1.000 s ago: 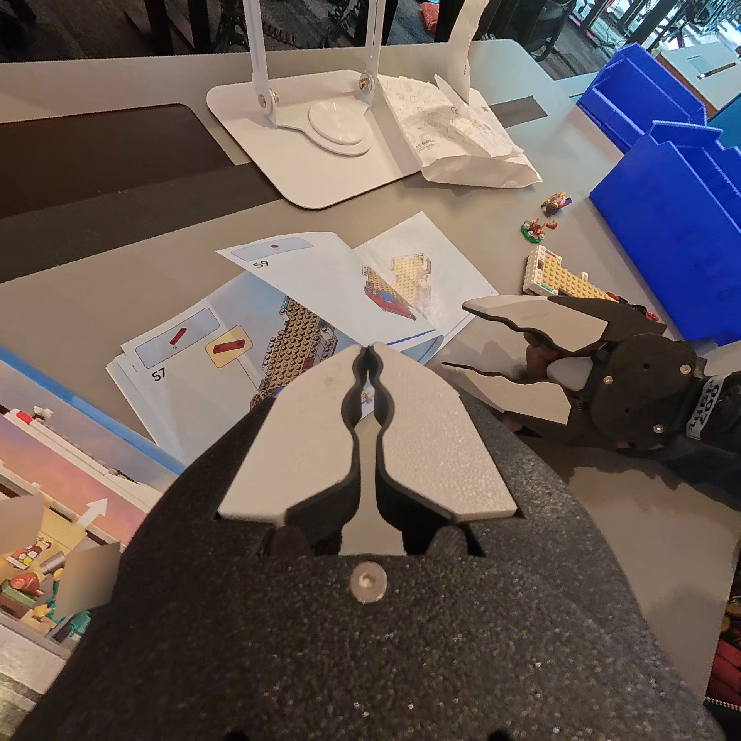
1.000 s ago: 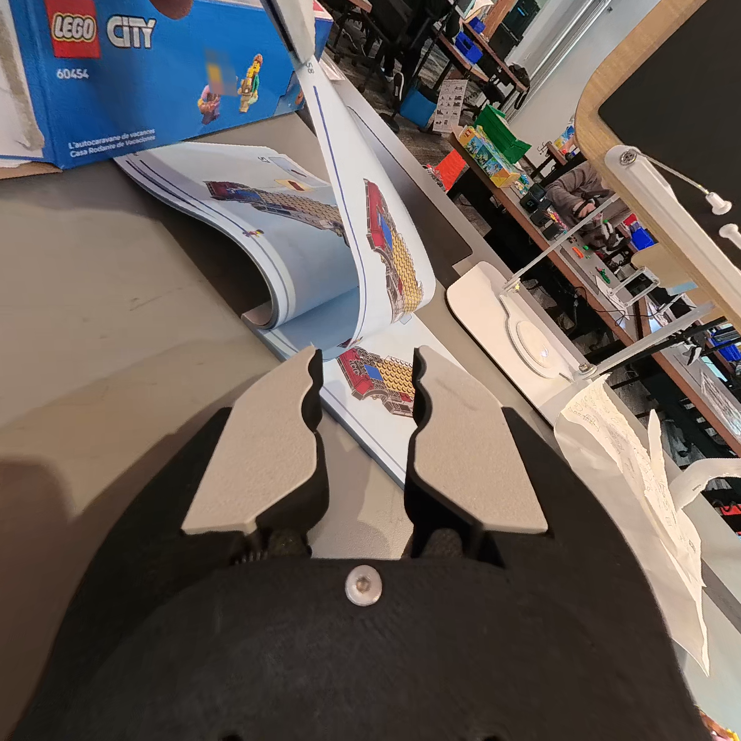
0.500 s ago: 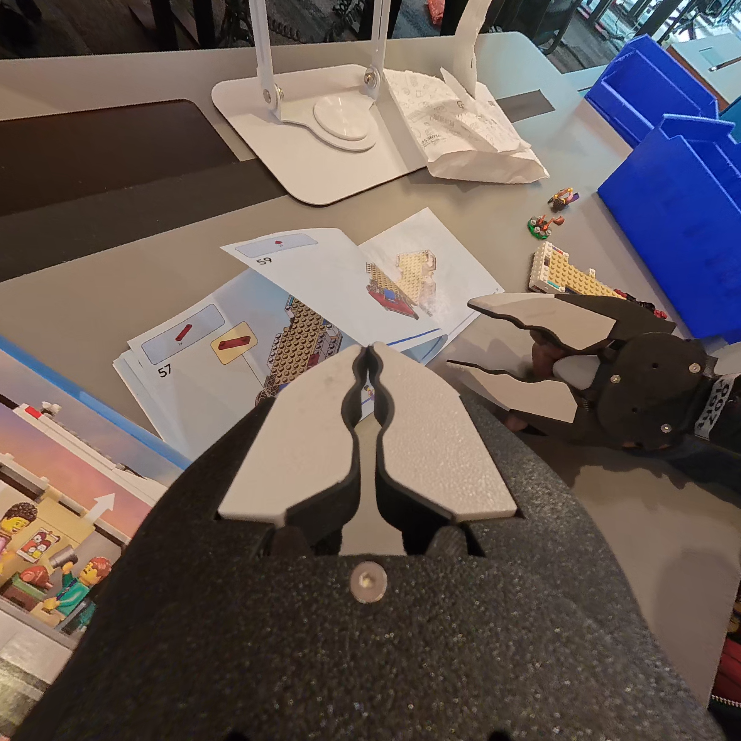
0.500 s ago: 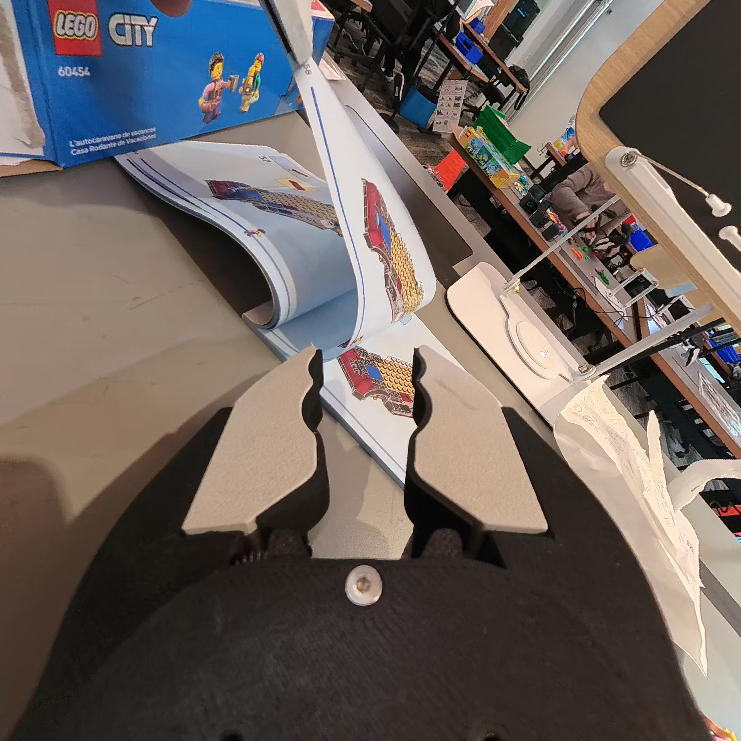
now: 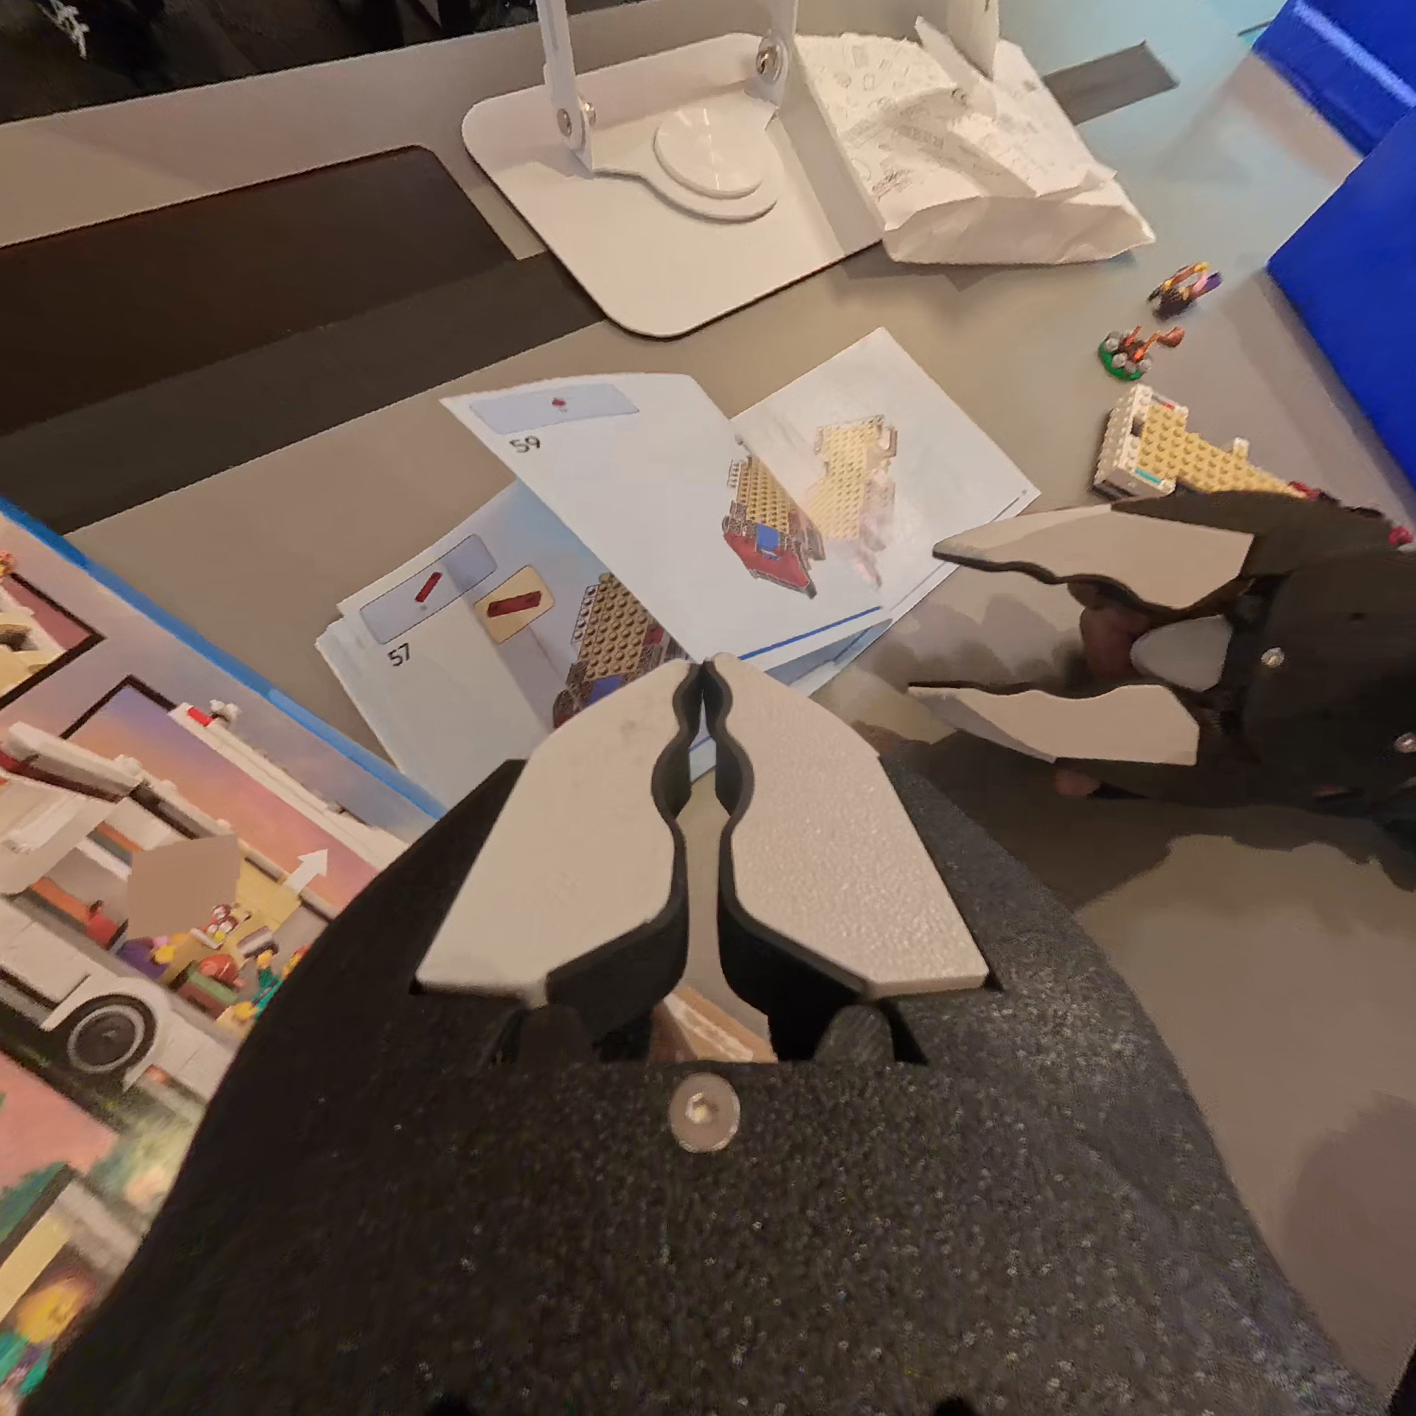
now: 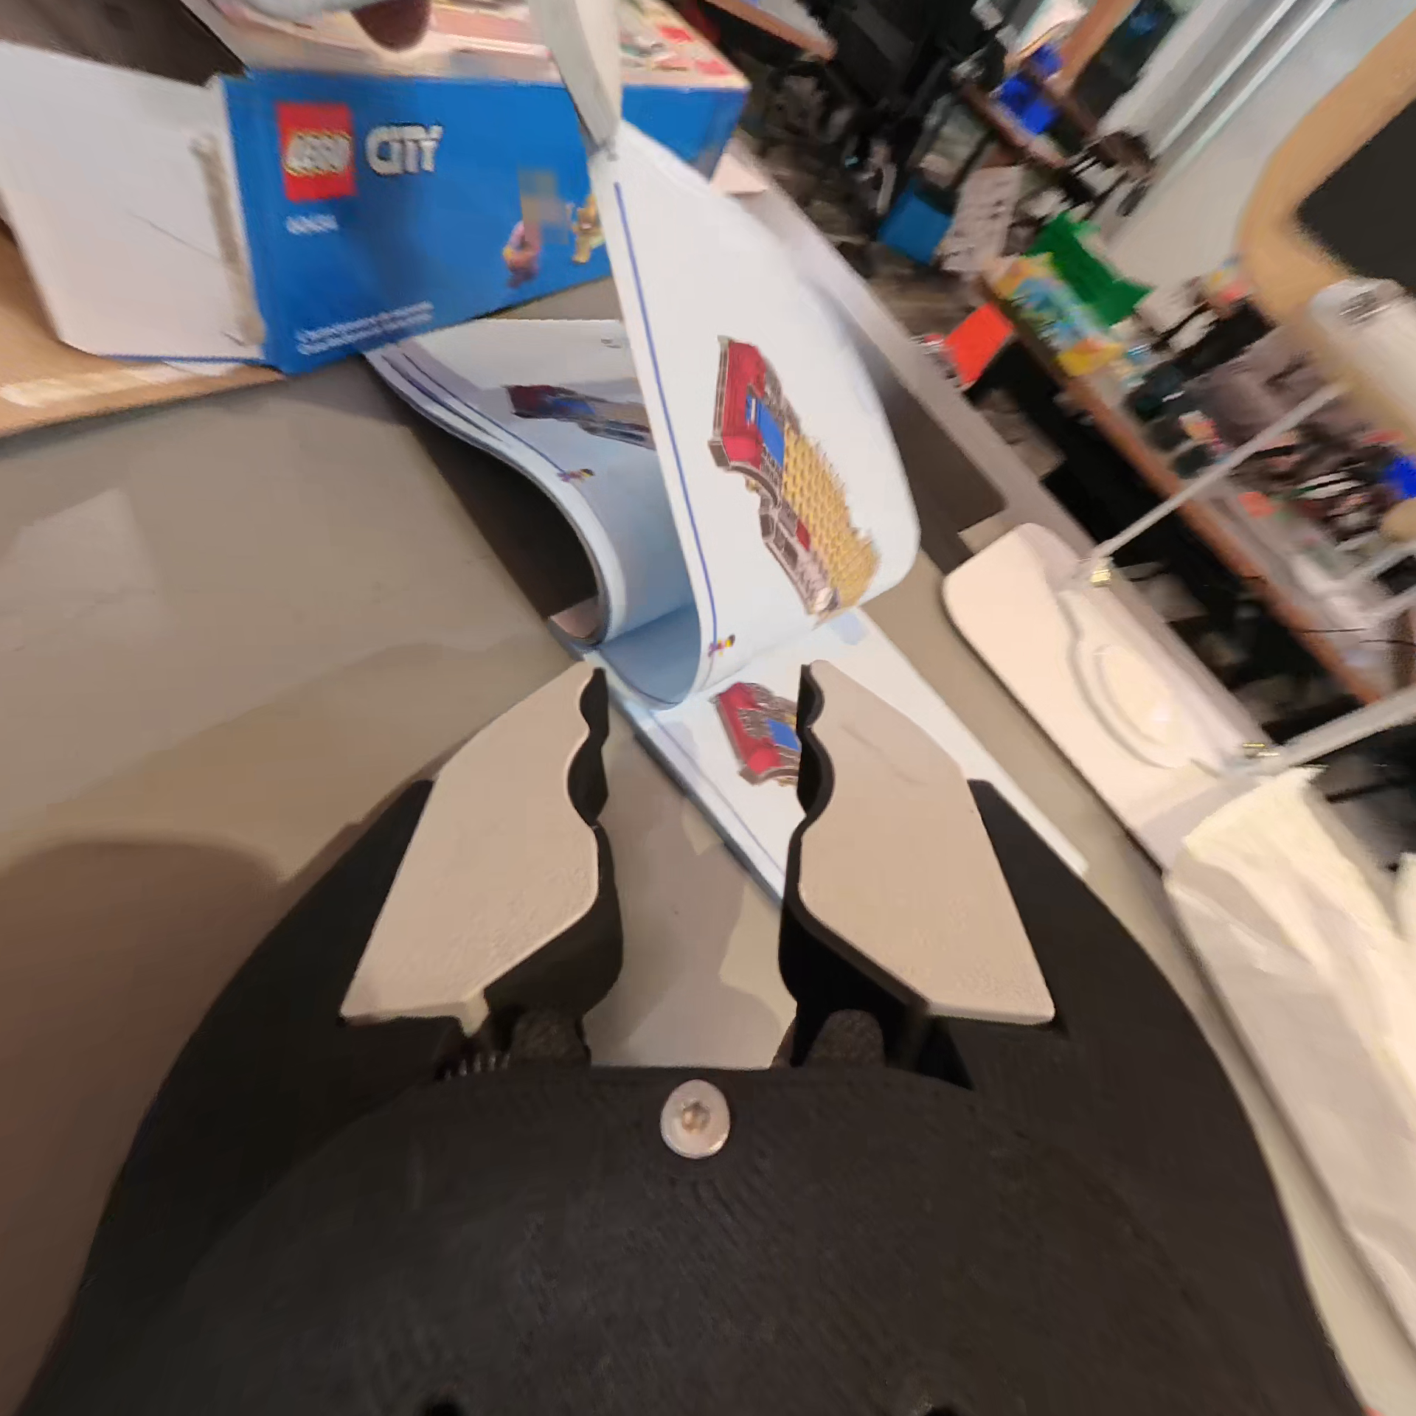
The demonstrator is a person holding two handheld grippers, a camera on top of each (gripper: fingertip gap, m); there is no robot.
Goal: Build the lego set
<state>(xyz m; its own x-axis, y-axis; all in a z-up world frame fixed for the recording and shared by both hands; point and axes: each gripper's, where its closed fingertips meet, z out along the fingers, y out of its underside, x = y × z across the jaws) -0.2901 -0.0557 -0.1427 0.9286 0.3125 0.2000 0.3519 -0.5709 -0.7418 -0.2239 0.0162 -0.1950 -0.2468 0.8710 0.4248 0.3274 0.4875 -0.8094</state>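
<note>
An open instruction booklet (image 5: 460, 674) lies on the grey table (image 5: 230, 490). My left gripper (image 5: 701, 670) is shut on the edge of one page (image 5: 689, 490) and holds it lifted. In the right wrist view its fingers (image 6: 582, 77) pinch the top of the curled page (image 6: 766, 345) above the booklet (image 6: 536, 398). My right gripper (image 6: 699, 674) is open and empty, low over the booklet's near corner. It also shows in the left wrist view (image 5: 925, 617), just right of the booklet, jaws apart.
A blue toy box (image 5: 153, 843) lies left of the booklet (image 6: 429, 207). A white lamp base (image 5: 674, 230) and white paper bag (image 5: 988, 168) stand behind. A tan brick model (image 5: 1172, 460), small figures (image 5: 1134, 352) and a blue bin (image 5: 1356, 322) are at right. The grippers' ends are close to 12 cm from one another.
My left gripper has drawn the pinched page up and back toward the box. My right gripper has opened a little wider and shifted; its view is blurred by motion.
</note>
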